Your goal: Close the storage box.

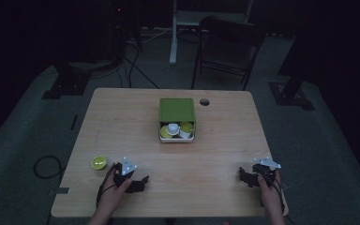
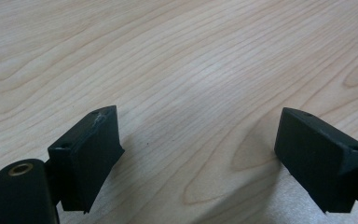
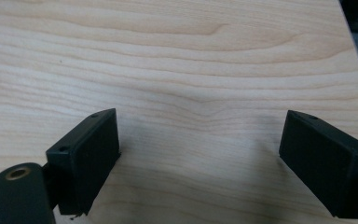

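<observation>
Resting on pale wood table (image 1: 122,122) | dark room | left gripper (image 1: 138,183), right gripper (image 1: 246,176) jaws wide, empty

Landmark: box (image 1: 176,120), on the table (image 1: 122,117) at mid-width, toward the far edge.
In the box: cups (image 1: 177,131), at its near end.
Small bowl (image 1: 99,162): near-left of the box, well apart.
Left gripper (image 1: 138,183): near-left of the box, just right of the bowl.
Right gripper (image 1: 246,176): near-right of the box.
Chair (image 1: 227,44): behind the box, beyond the table.
</observation>
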Demonstrator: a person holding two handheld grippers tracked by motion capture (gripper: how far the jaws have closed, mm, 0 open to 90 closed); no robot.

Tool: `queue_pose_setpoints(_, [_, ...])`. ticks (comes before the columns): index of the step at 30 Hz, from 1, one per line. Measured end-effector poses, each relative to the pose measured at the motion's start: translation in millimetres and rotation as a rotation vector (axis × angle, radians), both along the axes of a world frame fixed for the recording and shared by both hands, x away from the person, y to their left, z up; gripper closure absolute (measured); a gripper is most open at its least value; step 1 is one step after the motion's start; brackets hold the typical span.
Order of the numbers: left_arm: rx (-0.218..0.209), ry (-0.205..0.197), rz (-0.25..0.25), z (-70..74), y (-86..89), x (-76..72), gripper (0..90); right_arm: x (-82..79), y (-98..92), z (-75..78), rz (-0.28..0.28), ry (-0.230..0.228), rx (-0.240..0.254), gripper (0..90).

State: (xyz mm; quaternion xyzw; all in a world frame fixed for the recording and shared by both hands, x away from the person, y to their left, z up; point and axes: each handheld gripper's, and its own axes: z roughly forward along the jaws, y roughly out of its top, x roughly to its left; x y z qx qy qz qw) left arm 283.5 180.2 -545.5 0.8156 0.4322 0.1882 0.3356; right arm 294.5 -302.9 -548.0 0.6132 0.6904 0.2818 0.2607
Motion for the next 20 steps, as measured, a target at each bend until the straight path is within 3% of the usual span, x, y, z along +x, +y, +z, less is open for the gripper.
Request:
queue_pose_setpoints(5, [-0.001,0.005,0.003,-0.3,-0.6,0.1,14.4,-0.6,-0.8,-2.8,-0.011,-0.014,0.031,11.4])
queue_pose_setpoints(20, [0.005,0.010,0.030,-0.7,-1.4,0.3,10.8,-0.5,-0.8,-2.9,-0.011,-0.015,0.032,11.3])
